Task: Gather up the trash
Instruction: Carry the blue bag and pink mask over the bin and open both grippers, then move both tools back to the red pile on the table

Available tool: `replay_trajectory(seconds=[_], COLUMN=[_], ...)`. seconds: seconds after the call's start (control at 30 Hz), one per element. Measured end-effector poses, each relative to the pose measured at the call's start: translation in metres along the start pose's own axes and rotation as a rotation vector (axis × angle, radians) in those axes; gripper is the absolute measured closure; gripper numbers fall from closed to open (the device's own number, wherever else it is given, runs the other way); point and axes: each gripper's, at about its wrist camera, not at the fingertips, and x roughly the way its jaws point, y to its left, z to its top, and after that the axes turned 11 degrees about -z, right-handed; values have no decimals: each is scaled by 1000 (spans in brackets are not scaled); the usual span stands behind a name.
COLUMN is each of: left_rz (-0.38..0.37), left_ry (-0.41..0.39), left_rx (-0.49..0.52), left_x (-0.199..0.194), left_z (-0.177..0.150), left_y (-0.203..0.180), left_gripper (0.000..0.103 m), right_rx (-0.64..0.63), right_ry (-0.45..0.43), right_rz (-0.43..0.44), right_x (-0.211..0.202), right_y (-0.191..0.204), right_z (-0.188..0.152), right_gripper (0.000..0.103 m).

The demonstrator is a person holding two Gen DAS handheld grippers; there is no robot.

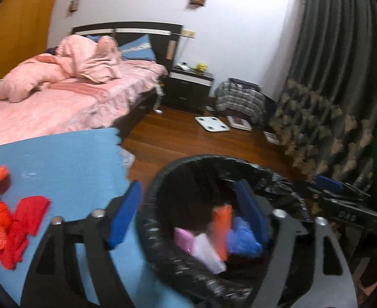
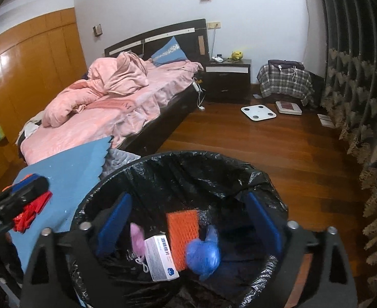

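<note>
Over the bin's near rim, as our left wrist camera sees it, the left gripper stands wide apart and empty: one blue pad hangs outside the black-lined trash bin, over the blue mat, the other inside the rim. Past the inner pad lie an orange piece, a blue wad and a pale box, all blurred. Off to the gripper's left, on the mat, sits a heap of red wrapping, trash not yet collected as we judge it. The right gripper shows to the right, beyond the bin.

From the right wrist, the right gripper is spread just as wide, nothing between its pads, both inside the bin's mouth. Directly ahead and below lie the white carton, its long axis running from the far left toward the near right, printed face up; the orange sponge-like block, long axis pointing away from us; the blue wad to its right; and something pink to the left.

For the step in hand, we think it best to lift both grippers clear of the liner without snagging it, then swing the left one toward the red heap and close across its narrow part.
</note>
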Motion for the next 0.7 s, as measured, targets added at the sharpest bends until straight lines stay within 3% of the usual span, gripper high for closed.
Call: replay_trajectory(seconds=[0.13,0.33,0.7], left_rz=[102,245,452], left_ry=[-17,-22,-39], left_rx=[-14,-45,-108], left_x=[-23,-61,-129], left_z=[-4,-13,-37], left_y=[22,60,133], left_gripper=[13,12,12], right_rx=[1,-25,-157], right_ry=[-6,-1,-7], right_rz=[15,72,233], right_x=[-3,-6,-10], right_y=[10,46,158], right_z=[2,3,-1], right_gripper=[6,6,6])
